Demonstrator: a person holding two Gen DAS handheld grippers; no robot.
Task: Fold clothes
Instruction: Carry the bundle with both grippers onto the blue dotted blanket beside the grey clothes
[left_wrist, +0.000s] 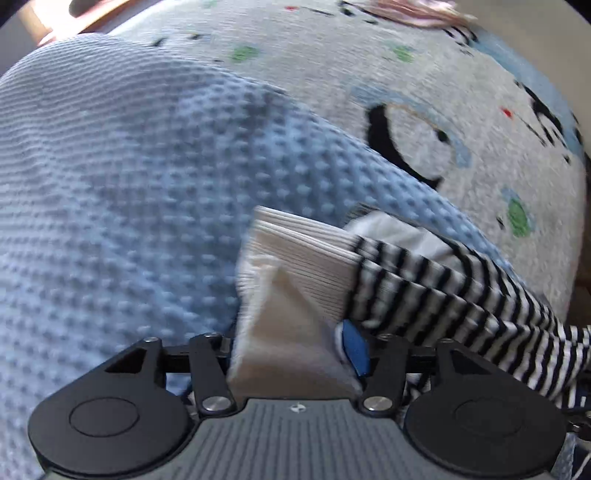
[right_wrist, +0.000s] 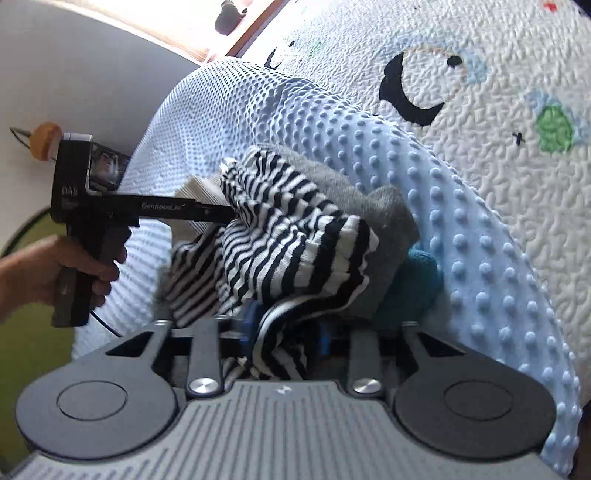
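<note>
A black-and-white striped garment (left_wrist: 436, 295) with a white ribbed cuff (left_wrist: 310, 258) hangs between both grippers above a pale blue dotted blanket (left_wrist: 129, 184). My left gripper (left_wrist: 295, 354) is shut on the white end; one blue pad (left_wrist: 355, 347) shows beside the cloth. In the right wrist view the striped garment (right_wrist: 295, 236) is bunched with grey fabric (right_wrist: 384, 206), and my right gripper (right_wrist: 284, 339) is shut on its striped edge. The left gripper (right_wrist: 221, 214) reaches in from the left, held by a hand (right_wrist: 55, 273).
A grey quilted bedspread (right_wrist: 480, 55) with moon and planet prints lies under the blue blanket (right_wrist: 461, 229). A teal cloth (right_wrist: 417, 280) sits under the grey fabric. A white wall and a wooden edge (right_wrist: 255, 33) are at the upper left.
</note>
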